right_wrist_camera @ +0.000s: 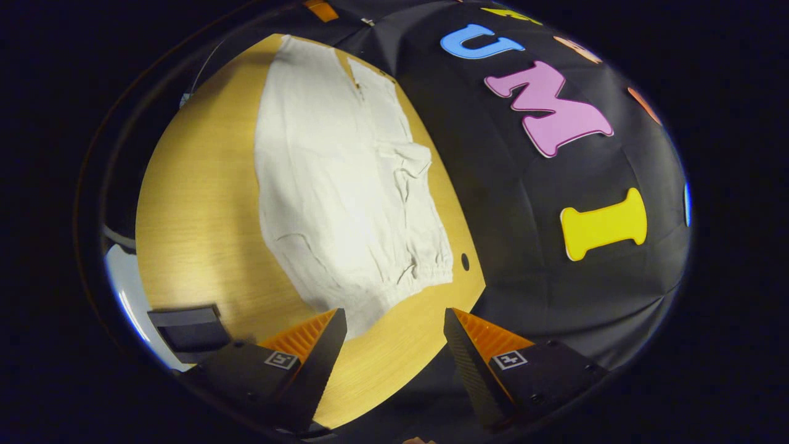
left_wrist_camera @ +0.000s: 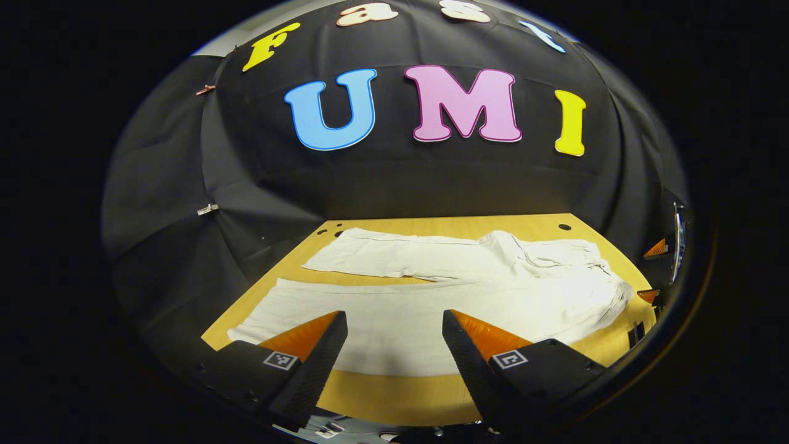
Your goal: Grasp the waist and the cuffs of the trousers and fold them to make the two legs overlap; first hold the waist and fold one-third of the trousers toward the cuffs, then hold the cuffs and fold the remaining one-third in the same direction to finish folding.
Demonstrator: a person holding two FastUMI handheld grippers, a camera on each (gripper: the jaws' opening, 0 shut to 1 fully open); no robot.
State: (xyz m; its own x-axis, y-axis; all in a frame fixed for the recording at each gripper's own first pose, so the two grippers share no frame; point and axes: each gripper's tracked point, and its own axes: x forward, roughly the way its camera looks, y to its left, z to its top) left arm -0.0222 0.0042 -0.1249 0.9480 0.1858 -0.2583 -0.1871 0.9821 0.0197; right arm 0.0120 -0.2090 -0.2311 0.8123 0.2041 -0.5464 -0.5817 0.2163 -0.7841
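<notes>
Left gripper view: white trousers [left_wrist_camera: 431,290] unfolded on wooden table [left_wrist_camera: 394,394].

Trousers [left_wrist_camera: 431,290] partly behind fingers [left_wrist_camera: 314,345]

The trousers [left_wrist_camera: 431,290] are lying flat on the table [left_wrist_camera: 394,394], legs side by side — one nearer the left gripper [left_wrist_camera: 394,345], one behind it toward the booth wall. In the left gripper view the waist is sitting to the right, cuffs to the left. The right gripper [right_wrist_camera: 394,345] is hovering just before the waist end [right_wrist_camera: 425,271].
</notes>
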